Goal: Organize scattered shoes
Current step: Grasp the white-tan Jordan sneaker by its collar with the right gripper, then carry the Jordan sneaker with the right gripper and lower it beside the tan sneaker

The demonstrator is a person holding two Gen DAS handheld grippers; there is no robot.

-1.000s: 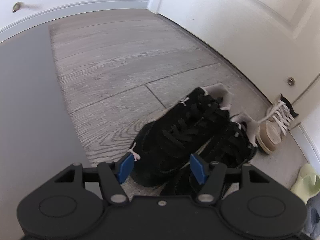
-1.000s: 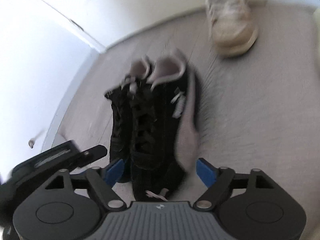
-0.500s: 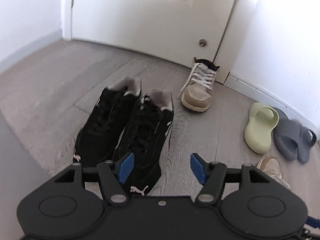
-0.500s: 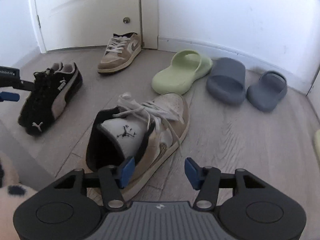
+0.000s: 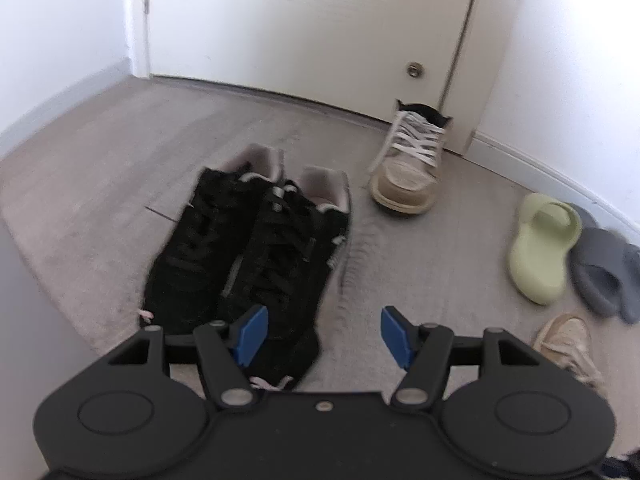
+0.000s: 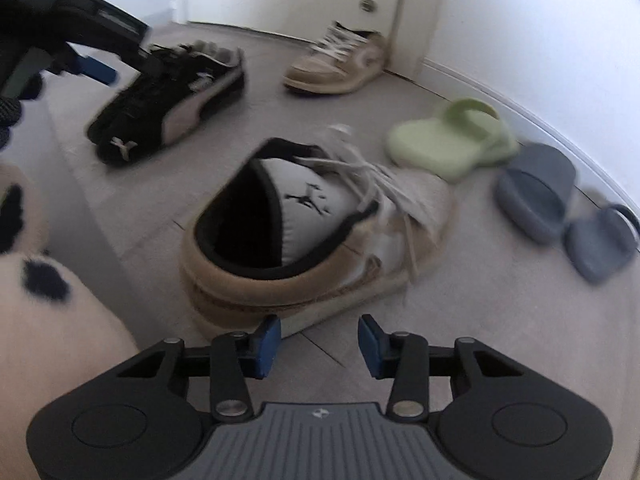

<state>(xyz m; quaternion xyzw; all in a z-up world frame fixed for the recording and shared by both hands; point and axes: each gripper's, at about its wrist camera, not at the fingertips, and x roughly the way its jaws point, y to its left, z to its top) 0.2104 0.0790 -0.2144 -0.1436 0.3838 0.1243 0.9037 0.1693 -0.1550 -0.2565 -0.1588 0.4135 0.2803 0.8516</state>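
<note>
While both tongs stand apart and empty, right gripper (image 6: 319, 340) hovers just behind the heel of the tan suede lace-up sneaker (image 6: 320, 236); left gripper (image 5: 323, 335) hangs over the paired black suede trainers (image 5: 248, 256). Matching tan sneaker (image 6: 340, 66) sits well beyond, by the white door (image 5: 320, 20). Judged step: grasping the heel collar.

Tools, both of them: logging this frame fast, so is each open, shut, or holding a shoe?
Left tool: open, holding nothing, beside the black sneakers.
Right tool: open, empty, just short of the tan sneaker.
</note>
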